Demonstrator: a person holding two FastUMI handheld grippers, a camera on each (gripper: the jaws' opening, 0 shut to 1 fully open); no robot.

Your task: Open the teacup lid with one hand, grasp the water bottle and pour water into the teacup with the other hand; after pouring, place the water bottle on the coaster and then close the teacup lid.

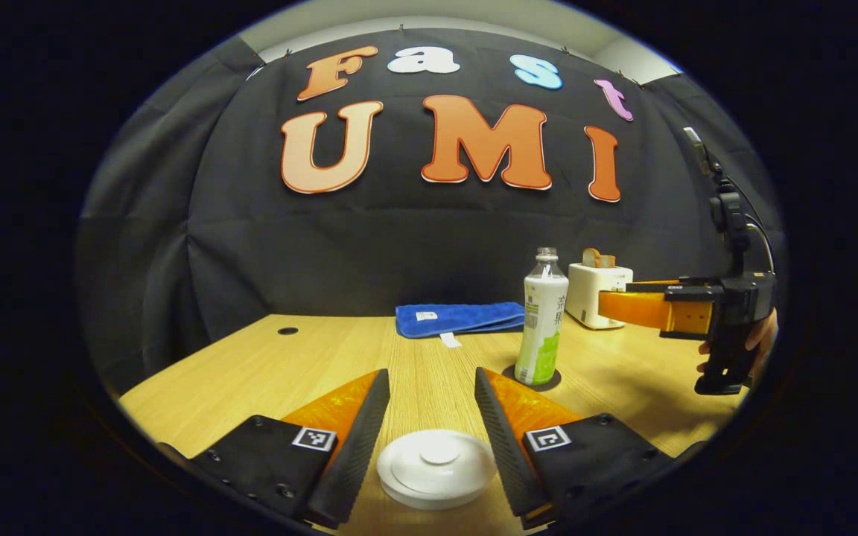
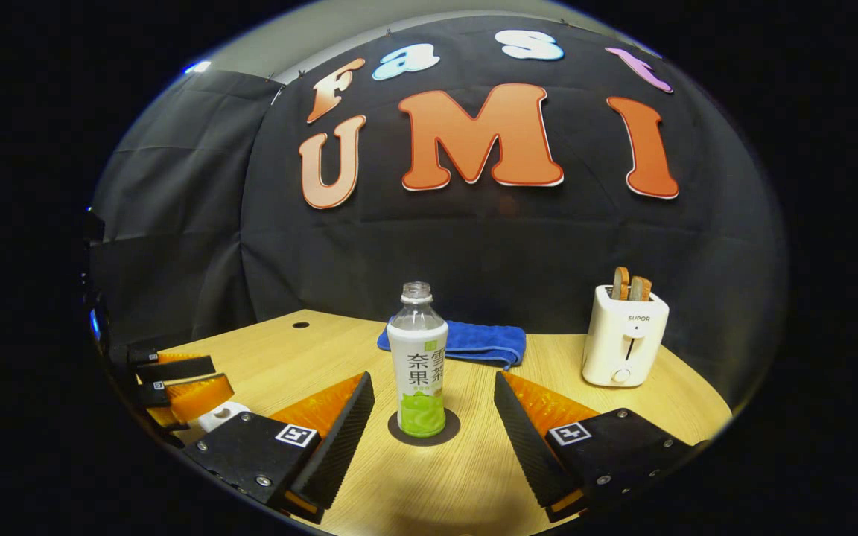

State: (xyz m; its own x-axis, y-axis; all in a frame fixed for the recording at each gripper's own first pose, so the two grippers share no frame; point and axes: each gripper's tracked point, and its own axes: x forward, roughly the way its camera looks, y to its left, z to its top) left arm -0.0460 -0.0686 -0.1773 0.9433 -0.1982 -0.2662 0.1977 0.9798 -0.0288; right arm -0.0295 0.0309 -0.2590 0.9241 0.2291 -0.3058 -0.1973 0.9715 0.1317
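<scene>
Left claw (image 1: 433, 424) is spread wide, its ribbed fingers flanking the round white lid (image 1: 436, 467) without touching it. Right claw (image 2: 433, 420) is spread too, apart from the upright, uncapped plastic bottle (image 2: 418, 361) on its dark round coaster (image 2: 451, 432). Behind, on the wood-grain tabletop (image 2: 474, 476): a folded blue towel (image 2: 474, 341) and a boxy toaster (image 2: 624, 339).

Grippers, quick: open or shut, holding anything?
Left gripper: open, holding nothing, fingers either side of the white lid.
Right gripper: open, holding nothing, the bottle standing on its coaster ahead.
</scene>
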